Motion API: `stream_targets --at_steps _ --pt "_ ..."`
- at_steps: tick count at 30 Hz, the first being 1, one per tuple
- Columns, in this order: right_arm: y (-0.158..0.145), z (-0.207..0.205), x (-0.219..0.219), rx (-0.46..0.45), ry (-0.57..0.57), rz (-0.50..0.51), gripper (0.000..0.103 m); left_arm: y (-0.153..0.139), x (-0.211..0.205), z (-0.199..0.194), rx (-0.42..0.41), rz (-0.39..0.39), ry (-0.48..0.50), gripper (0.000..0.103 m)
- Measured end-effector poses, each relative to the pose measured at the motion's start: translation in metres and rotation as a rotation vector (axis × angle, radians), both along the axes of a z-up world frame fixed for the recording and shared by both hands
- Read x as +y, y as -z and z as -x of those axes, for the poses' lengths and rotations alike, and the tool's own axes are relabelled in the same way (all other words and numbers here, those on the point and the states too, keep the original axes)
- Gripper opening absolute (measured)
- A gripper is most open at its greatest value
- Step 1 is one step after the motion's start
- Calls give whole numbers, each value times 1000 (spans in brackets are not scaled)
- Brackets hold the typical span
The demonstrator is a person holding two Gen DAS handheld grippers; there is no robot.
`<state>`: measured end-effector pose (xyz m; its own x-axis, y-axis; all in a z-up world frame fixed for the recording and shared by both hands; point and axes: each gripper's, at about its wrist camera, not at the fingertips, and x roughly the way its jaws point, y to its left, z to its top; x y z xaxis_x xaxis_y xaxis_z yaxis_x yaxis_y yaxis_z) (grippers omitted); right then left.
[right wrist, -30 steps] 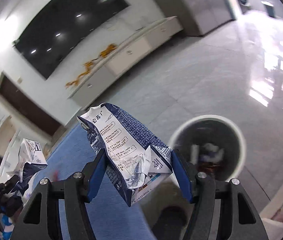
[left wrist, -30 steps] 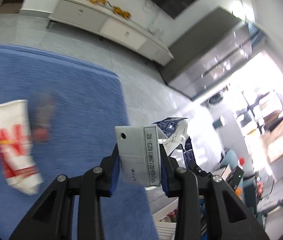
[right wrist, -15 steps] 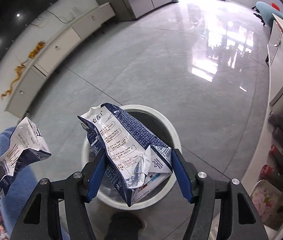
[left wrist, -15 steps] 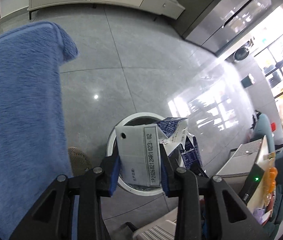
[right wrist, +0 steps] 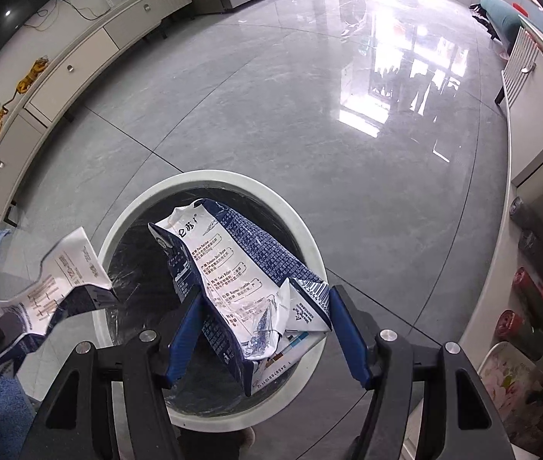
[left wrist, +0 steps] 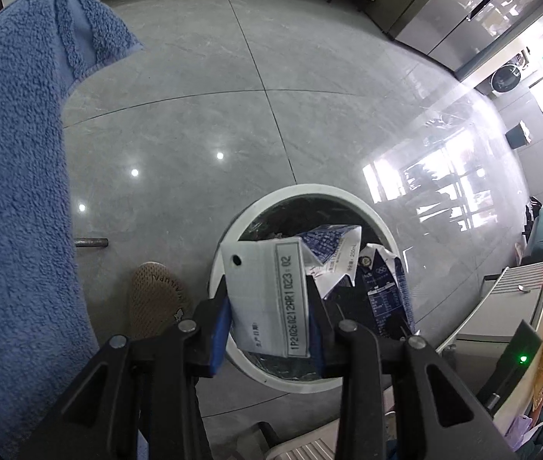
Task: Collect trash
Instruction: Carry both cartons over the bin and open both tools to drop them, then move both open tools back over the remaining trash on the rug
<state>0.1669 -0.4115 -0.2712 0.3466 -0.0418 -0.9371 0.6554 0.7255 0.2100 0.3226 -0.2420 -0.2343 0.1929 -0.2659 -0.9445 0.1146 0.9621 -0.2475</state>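
Two crushed milk cartons are in our grip, one per gripper, and both hang above the round white trash bin [right wrist: 311,253] standing on the grey tiled floor [right wrist: 309,115]. Our left gripper [left wrist: 269,308] has its jaws clamped on a flattened white carton [left wrist: 267,299] with a printed date code running up its side; this carton sits over the near part of the bin's opening. Our right gripper [right wrist: 258,329] has its jaws clamped wider on a crumpled blue-and-white carton [right wrist: 233,268], which tilts up and away over the bin's dark liner. In the right wrist view the left gripper's carton shows at the bin's left rim. A blue towel [left wrist: 14,191] hangs at the left edge, and a tan shoe [left wrist: 156,299] rests on the floor just beside the bin.
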Motion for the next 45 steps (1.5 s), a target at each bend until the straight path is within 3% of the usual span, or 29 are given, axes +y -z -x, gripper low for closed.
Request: stream_targets --at_steps 9,12,18,31,45 --pt "-7 -4 5 -29 27 1 65 20 -11 1 13 9 43 37" --pt "-10 -4 5 -42 29 2 70 18 -14 4 7 26 53 46" --pt "-23 3 2 -89 75 -8 75 5 -12 9 -7 50 51 48" --pt "-61 20 12 -165 117 12 80 -44 12 20 -74 82 16 50" --pt "-142 45 47 -325 83 52 88 -136 54 70 -232 172 37 50"
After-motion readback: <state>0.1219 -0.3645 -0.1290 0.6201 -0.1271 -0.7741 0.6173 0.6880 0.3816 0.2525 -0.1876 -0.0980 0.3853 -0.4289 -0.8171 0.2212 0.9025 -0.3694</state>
